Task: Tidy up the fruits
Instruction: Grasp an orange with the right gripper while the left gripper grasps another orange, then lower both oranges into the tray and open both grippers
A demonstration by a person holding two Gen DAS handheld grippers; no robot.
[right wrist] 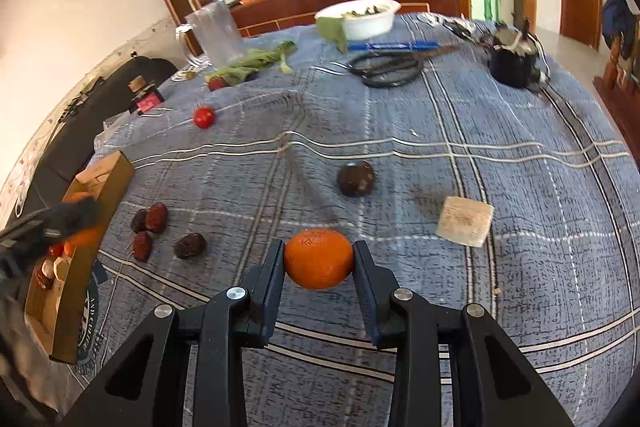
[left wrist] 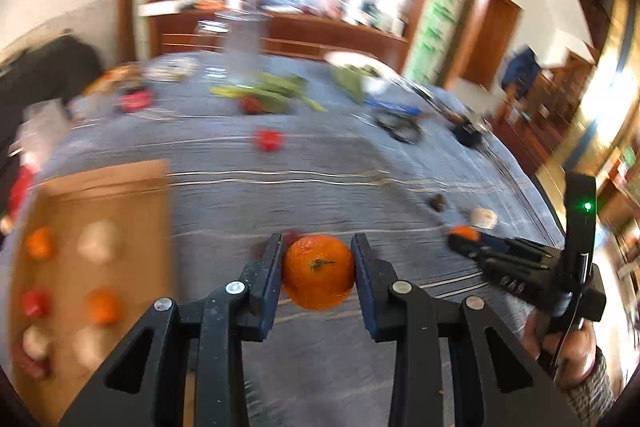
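Observation:
My left gripper (left wrist: 318, 259) is shut on an orange mandarin (left wrist: 319, 271), held above the blue plaid cloth. To its left lies a cardboard box (left wrist: 132, 195) holding several oranges, red fruits and pale pieces. My right gripper (right wrist: 319, 261) is shut on another mandarin (right wrist: 319, 259) low over the cloth. The right gripper shows in the left wrist view (left wrist: 460, 241) with its mandarin (left wrist: 465, 231). The left gripper shows at the left edge of the right wrist view (right wrist: 76, 217), over the box (right wrist: 80, 267). Loose on the cloth are several dark red dates (right wrist: 150, 223), a dark round fruit (right wrist: 355, 178) and a red tomato (right wrist: 204, 117).
A pale block (right wrist: 465, 221) lies right of my right gripper. Farther back are scissors (right wrist: 386, 69), a blue pen (right wrist: 394, 45), a white bowl (right wrist: 368, 23) of greens, a clear jug (right wrist: 214, 33), leafy greens (right wrist: 250, 65), a strawberry (right wrist: 216, 83) and a black cup (right wrist: 512, 65).

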